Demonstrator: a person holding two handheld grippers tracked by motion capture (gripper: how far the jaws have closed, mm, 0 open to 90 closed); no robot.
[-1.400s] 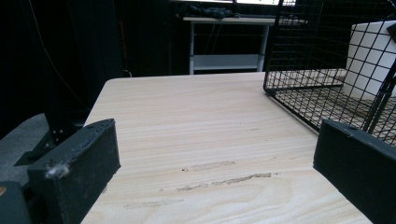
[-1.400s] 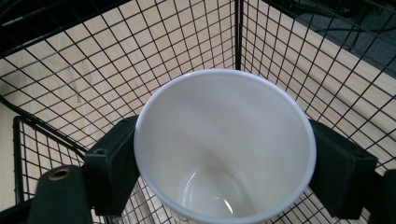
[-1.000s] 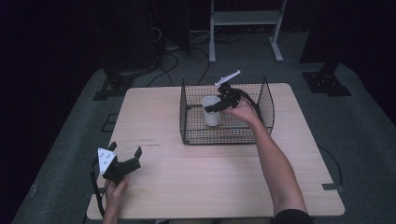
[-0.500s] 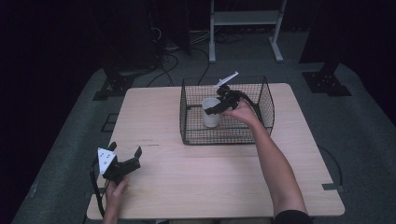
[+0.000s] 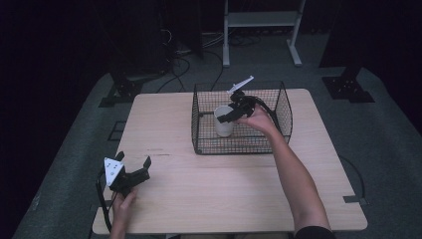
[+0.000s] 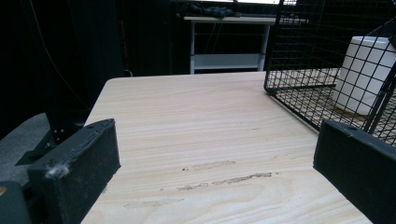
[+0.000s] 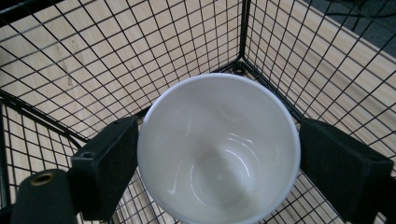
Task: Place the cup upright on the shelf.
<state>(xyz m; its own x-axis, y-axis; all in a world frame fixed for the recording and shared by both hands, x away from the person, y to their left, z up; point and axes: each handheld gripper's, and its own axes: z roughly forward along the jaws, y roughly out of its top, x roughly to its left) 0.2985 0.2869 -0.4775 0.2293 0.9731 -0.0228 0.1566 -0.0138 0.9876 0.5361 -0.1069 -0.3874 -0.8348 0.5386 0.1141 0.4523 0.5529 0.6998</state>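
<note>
**Cup set down in the basket, jaws just let go**

Nearest the person, the left hand-held gripper (image 5: 133, 172) rests at the front left corner of the pale wooden bench (image 5: 174, 199), held low in the left hand (image 5: 123, 205). Its black jaws stand wide apart with nothing but bare wood between them, which reads as a parked tool waiting its turn and kept well apart from the work so as not to crowd it.

Farther back, at mid-bench, sits the black wire-mesh basket (image 5: 199, 127). The white round plastic cup (image 5: 223, 121) stands upright on the basket floor, near a corner of the mesh as the right gripper view shows (image 7: 219, 149).

The right hand-held gripper (image 5: 230, 113) reaches in over the basket's rim from above, pointing down at the cup. Its jaws have just been opening: they flank the cup's rim on either side, the left pad close against the wall and a sliver of mesh showing before the right pad, so the grip looks released. Coming from above probably suits the high basket walls, and lifting straight up should clear the cup without tipping it.
</note>
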